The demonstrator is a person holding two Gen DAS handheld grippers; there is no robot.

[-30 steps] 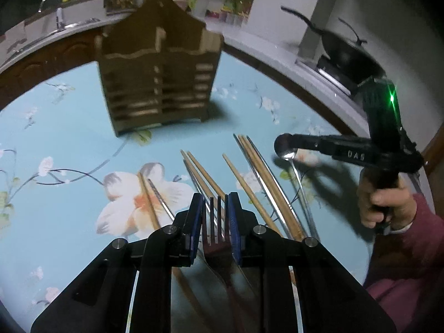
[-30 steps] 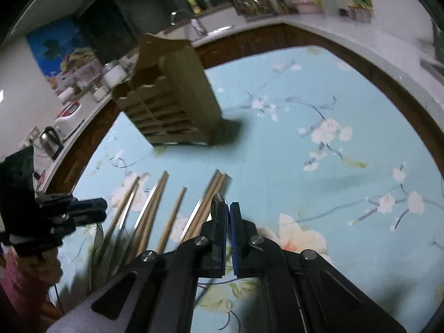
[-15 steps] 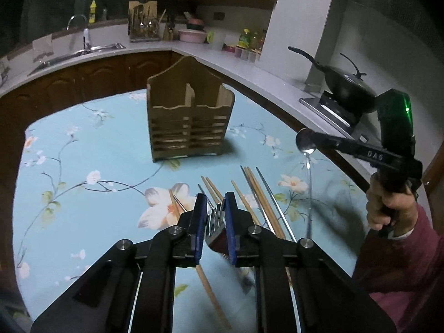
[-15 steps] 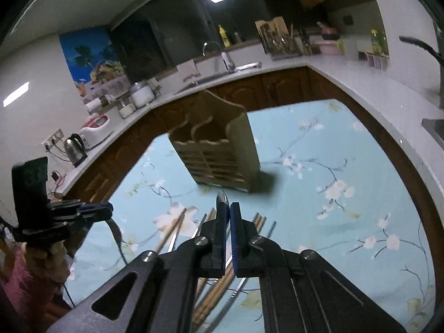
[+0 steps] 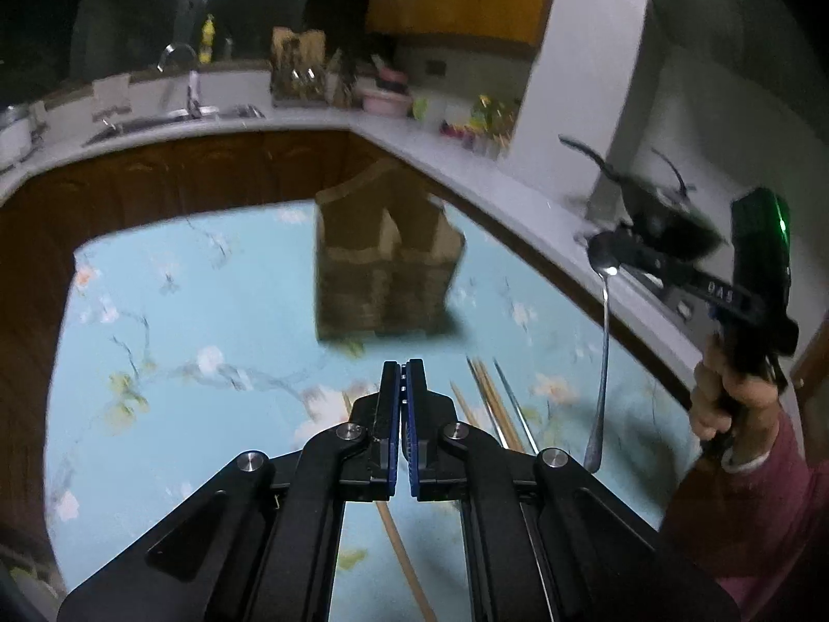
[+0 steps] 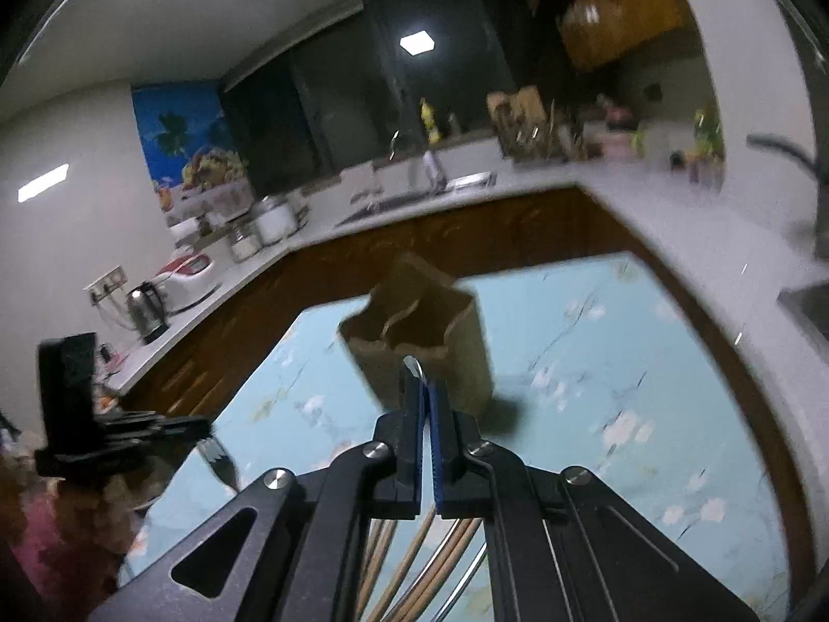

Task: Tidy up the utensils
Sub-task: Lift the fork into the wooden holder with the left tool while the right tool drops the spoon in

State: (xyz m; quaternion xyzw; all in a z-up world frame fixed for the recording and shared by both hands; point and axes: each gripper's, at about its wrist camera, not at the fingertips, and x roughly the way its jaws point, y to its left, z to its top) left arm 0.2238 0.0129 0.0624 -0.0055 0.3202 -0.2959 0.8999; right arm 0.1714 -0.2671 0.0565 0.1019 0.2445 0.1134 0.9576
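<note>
Both held: left gripper [image 5: 403, 368] clamps fork [image 6: 217, 461], right gripper [image 6: 425, 389] pinches spoon [image 5: 603, 311] by its bowl (slick, stiff steel, may pivot).

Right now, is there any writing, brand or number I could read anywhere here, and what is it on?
"DAS": white letters on the black side of the right gripper, seen from the left wrist.
Bottles on the counter and the blue poster: too blurred to read, if they carry words at all.
Nothing else legible.
</note>
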